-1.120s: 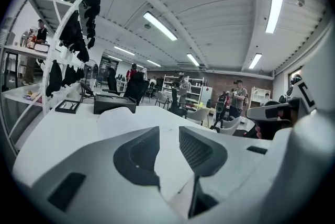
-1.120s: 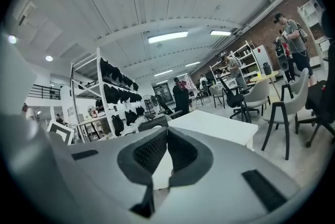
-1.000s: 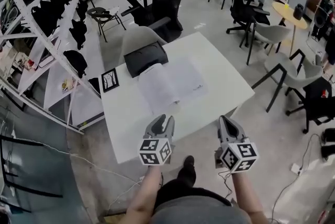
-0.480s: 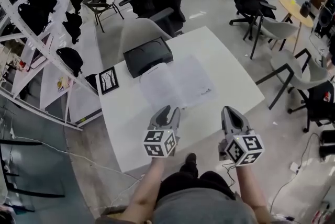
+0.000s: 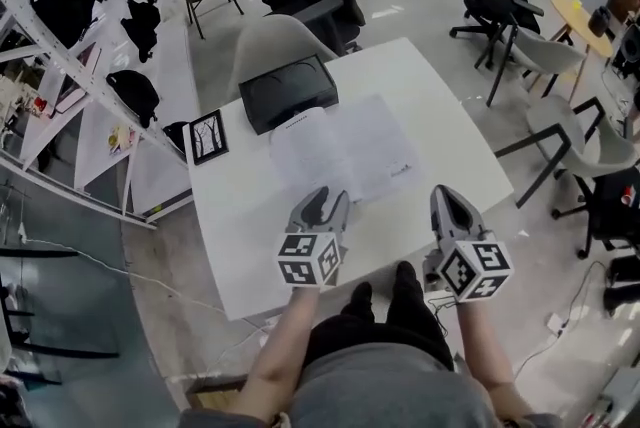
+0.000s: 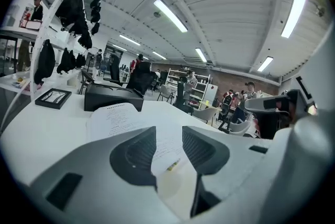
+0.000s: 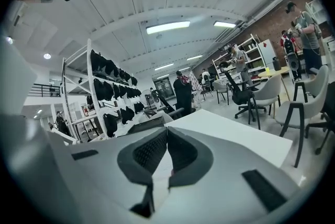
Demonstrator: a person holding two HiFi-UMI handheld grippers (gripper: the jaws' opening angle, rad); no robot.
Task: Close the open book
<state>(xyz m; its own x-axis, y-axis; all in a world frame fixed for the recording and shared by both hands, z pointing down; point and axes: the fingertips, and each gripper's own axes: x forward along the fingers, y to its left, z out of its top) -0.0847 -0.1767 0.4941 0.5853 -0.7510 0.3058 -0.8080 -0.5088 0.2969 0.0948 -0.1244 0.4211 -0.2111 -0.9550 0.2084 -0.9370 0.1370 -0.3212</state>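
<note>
A small frame (image 5: 208, 137) lies flat at the desk's (image 5: 240, 236) left edge, and a black box (image 5: 288, 92) sits at the far side, both out of the way of the work. The left tool (image 5: 320, 203) hangs low at the near edge of the book (image 5: 345, 154), which lies open and flat in the middle of the desk with its far edge just beside the black box and its spine running from near to far. Its jaws have just been opening and stand spread. In the left gripper view the tool (image 6: 168, 132) looks straight along the left page (image 6: 118, 118) with only paper showing in the gap and nothing pinched. That reads as lining up to catch the near left edge, so that half can be folded over onto the right half. The book is not yet touched, as far as I can tell, and closing has not begun. The right tool (image 5: 448, 206) waits near the desk's near edge, just off the book's near right corner. Its jaws are pressed together on nothing in the right gripper view (image 7: 166, 133). It is probably kept back to steady the right half or press the cover flat.
</note>
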